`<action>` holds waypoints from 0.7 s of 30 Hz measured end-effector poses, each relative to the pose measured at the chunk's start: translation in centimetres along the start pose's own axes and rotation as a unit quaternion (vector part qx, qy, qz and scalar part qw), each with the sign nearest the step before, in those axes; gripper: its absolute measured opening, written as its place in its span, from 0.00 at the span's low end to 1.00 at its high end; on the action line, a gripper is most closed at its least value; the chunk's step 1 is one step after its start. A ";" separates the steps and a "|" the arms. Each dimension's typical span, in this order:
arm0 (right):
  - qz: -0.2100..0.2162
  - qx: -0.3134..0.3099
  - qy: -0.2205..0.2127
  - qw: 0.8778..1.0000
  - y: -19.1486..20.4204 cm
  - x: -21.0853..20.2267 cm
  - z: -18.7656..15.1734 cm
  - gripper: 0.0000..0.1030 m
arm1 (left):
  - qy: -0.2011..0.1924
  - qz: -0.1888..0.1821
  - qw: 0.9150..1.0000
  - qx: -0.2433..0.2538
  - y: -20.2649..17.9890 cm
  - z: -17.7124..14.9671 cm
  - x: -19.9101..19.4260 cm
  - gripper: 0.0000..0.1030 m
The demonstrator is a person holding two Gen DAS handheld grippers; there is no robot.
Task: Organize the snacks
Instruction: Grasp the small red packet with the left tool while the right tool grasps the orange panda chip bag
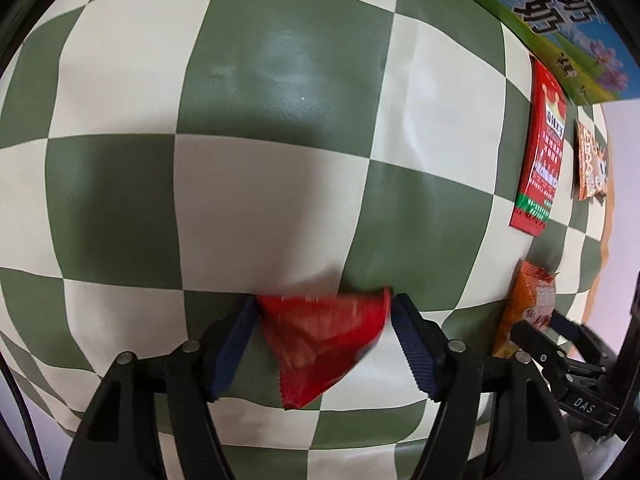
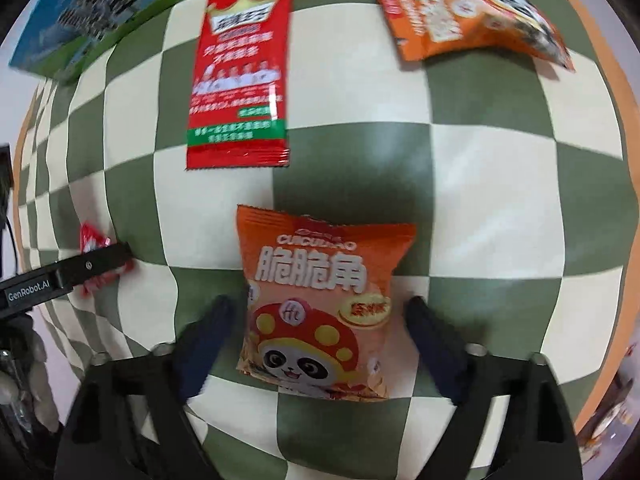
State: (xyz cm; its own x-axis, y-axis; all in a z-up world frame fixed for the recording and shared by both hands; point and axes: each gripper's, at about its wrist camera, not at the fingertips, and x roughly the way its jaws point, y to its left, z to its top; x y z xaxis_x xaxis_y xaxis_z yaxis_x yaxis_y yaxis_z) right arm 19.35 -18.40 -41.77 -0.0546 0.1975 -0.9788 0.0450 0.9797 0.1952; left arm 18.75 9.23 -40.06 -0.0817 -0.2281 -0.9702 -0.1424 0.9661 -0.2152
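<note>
the left tool (image 1: 323,312) straddles a small red snack packet (image 1: 320,340) on the checkered tabletop (image 1: 240,100), pads beside its edges without a clear pinch. the right tool (image 2: 320,320) hangs spread around the orange panda snack bag (image 2: 316,300), apparently lined up for pickup.

Both wrist views look steeply down, close over the checkered tabletop (image 1: 280,184). Left view sits farther left; right view hangs over the middle. Shared: tall red packet (image 1: 540,160), panda snack bag (image 2: 324,304), blue-green carton (image 1: 560,20).
</note>
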 end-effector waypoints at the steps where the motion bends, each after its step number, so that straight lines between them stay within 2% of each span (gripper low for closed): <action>1: 0.004 0.011 0.003 1.000 -0.1 0.1 -0.1 0.89 | 0.002 -0.001 1.000 -0.002 0.2 0.0 0.0 0.67; 4: 0.022 0.052 0.021 0.998 -1.2 0.6 -0.1 0.89 | 0.001 0.005 1.000 0.003 0.2 0.0 0.1 0.67; 6: 0.020 0.053 0.019 0.998 -1.1 0.6 -0.1 0.89 | -0.002 0.013 1.000 0.008 -0.3 0.8 0.1 0.67; 7: 0.016 0.050 0.017 0.998 -1.0 0.5 -0.1 0.89 | -0.002 0.018 1.000 0.011 -0.4 0.7 0.0 0.65; 8: 0.009 0.044 0.014 0.999 -0.7 0.5 -0.2 0.88 | -0.004 0.024 1.000 0.015 -0.9 0.8 0.0 0.58; 10: 0.000 0.032 0.005 0.999 0.6 1.2 -0.4 0.80 | -0.007 0.034 0.999 0.025 -1.9 0.6 -0.1 0.56; 11: -0.004 0.026 0.001 1.000 1.0 1.2 -0.5 0.70 | -0.008 0.036 0.999 0.026 -2.9 1.2 0.3 0.56; 12: -0.004 0.021 -0.006 1.000 1.2 1.0 -0.6 0.66 | -0.007 0.034 0.999 0.028 -3.0 1.0 0.2 0.56; 14: -0.005 0.019 -0.010 1.000 1.6 0.9 -0.7 0.65 | -0.005 0.016 1.000 0.023 -3.0 0.9 -0.3 0.57; 17: 0.004 0.027 -0.007 1.000 1.7 0.8 -0.6 0.66 | 0.008 -0.037 0.999 -0.002 -2.1 1.3 -0.3 0.62; 21: 0.014 0.035 -0.001 0.999 0.4 0.6 -0.7 0.68 | 0.027 -0.077 0.997 -0.014 -0.8 1.5 -0.3 0.62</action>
State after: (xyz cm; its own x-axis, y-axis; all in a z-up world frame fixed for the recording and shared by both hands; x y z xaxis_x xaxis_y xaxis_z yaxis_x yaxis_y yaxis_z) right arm 18.59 -17.89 -42.24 -0.0508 0.2242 -0.9732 0.1164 0.9692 0.2172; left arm 20.39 8.75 -39.75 -0.1098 -0.3812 -0.9179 -0.1847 0.9153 -0.3580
